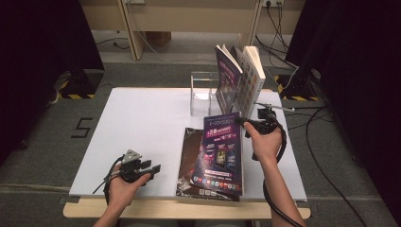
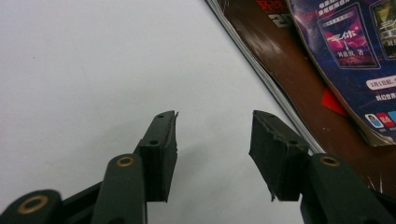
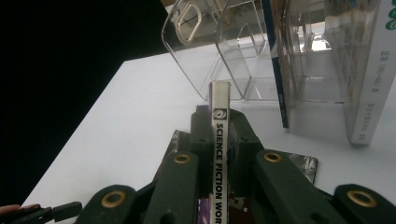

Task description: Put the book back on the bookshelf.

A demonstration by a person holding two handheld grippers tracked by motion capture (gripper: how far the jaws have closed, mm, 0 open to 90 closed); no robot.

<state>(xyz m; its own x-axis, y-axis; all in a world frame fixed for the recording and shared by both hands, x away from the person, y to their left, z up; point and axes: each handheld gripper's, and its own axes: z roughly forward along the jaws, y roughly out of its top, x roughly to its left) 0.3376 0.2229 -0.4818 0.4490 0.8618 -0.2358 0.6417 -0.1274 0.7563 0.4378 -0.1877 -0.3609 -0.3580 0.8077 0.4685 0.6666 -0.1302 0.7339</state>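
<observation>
Nearest us, at seven o'clock on the white table [image 1: 142,118], our left gripper [image 1: 150,169] hovered with its jaws spread and nothing between them. At five o'clock our right gripper [image 1: 244,122] pinched the purple magazine [image 1: 220,153] by its spine at the far corner, its long axis running six to twelve and its far end tilted up off the brown magazine [image 1: 187,156] beneath. Farthest, at one o'clock, the clear rack [image 1: 204,92] held two books [image 1: 241,80] upright, leaning.

High view overhead; finger cameras close, sharing the purple magazine [image 1: 220,153].
</observation>
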